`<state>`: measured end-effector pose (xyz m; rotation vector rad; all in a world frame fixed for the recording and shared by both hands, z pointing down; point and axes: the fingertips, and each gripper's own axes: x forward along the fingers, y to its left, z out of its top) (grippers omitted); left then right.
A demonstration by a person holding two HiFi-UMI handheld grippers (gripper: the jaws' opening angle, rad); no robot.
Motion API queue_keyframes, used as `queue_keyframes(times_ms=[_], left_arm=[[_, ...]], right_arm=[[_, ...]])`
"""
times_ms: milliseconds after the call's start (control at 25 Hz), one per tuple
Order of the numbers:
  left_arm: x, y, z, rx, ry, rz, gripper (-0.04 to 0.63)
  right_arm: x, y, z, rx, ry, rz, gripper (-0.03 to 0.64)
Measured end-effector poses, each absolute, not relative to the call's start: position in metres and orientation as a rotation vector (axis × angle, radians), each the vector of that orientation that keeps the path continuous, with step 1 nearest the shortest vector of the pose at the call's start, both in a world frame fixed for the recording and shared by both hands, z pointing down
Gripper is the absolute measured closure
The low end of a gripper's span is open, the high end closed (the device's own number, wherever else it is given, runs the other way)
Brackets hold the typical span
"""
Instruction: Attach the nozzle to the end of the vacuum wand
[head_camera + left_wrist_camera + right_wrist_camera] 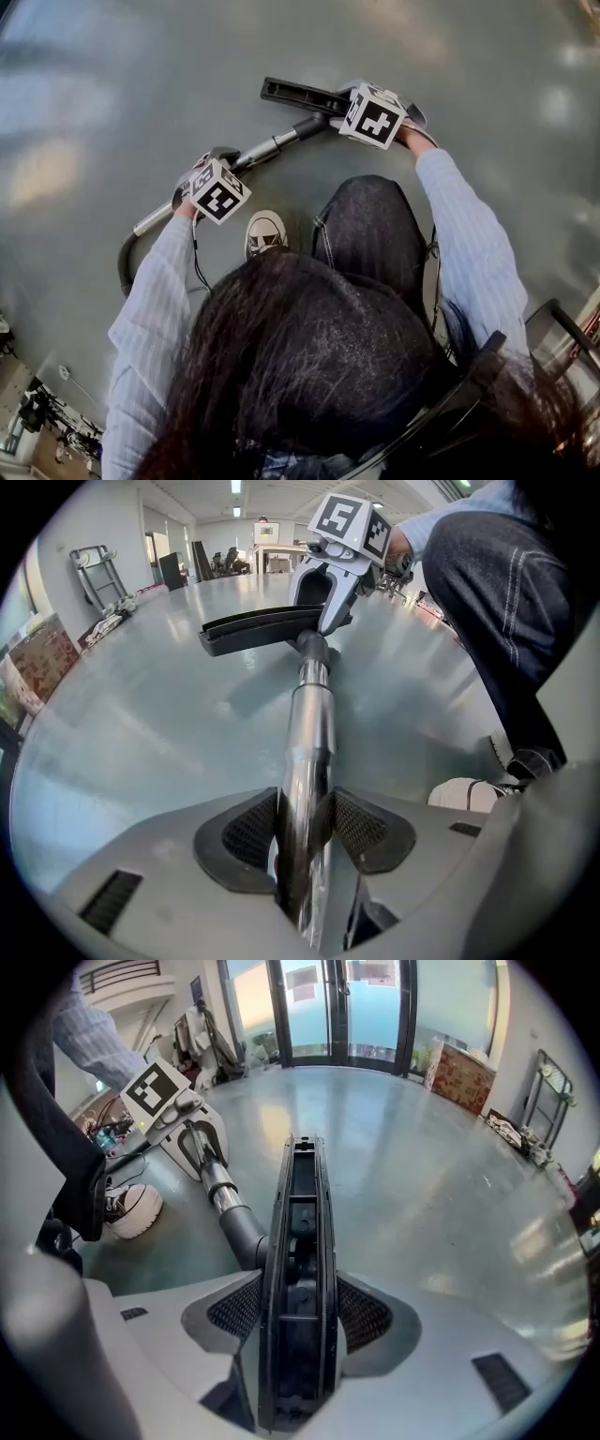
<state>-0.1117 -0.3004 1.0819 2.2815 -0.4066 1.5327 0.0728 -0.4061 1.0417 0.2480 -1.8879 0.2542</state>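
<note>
Your left gripper (305, 834) pinches the wand (311, 728); your right gripper (298, 1314) clamps the nozzle (300, 1194), its neck meeting the wand's end down by the floor (112, 112). Seating looks underway: next, push both squarely together.

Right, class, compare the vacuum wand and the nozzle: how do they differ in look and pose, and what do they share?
The vacuum wand is a shiny round metal tube; the nozzle is matte black, flat and wide.
The wand is clamped in the left gripper; the nozzle is clamped in the right gripper.
The wand runs lengthwise; the nozzle lies crosswise at its far end.
Shared: both are gripped between jaws, and they meet at the wand's tip.
</note>
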Motion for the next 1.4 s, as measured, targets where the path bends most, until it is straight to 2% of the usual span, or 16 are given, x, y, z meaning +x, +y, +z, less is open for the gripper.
queue_keyframes(times_ms=[480,920,1000,1080,1120,1200,1240,1280,1320,1400], left_arm=[[-0.115,-0.304,1.080,2.274,-0.551,1.560,0.420],[-0.098,-0.317,1.003,2.237,-0.769,1.180,0.423],[-0.095,-0.325,0.995,2.222,-0.865,1.084,0.453],[-0.097,-0.334,0.991,2.194,-0.996,1.003,0.549],[-0.100,-0.338,0.992,2.174,-1.052,0.969,0.564],[-0.106,-0.340,1.000,2.126,-1.112,0.903,0.573],[-0.109,-0.341,1.006,2.097,-1.128,0.866,0.578],[-0.113,-0.342,1.011,2.065,-1.144,0.825,0.581],[-0.118,-0.342,1.015,2.029,-1.166,0.783,0.586],[-0.132,-0.340,1.012,1.946,-1.225,0.710,0.589]], right_arm=[[0.107,-0.406,1.023,0.351,-2.002,0.533,0.374],[0.115,-0.395,0.946,0.711,-2.334,0.750,0.374],[0.109,-0.392,0.941,0.780,-2.377,0.792,0.376],[0.098,-0.387,0.941,0.810,-2.408,0.818,0.376],[0.092,-0.384,0.944,0.815,-2.416,0.831,0.379],[0.081,-0.380,0.953,0.833,-2.424,0.862,0.407],[0.078,-0.380,0.959,0.854,-2.428,0.879,0.460],[0.075,-0.381,0.964,0.883,-2.429,0.901,0.546],[0.073,-0.383,0.968,0.912,-2.428,0.929,0.595],[0.070,-0.383,0.970,0.948,-2.410,0.997,0.603]])
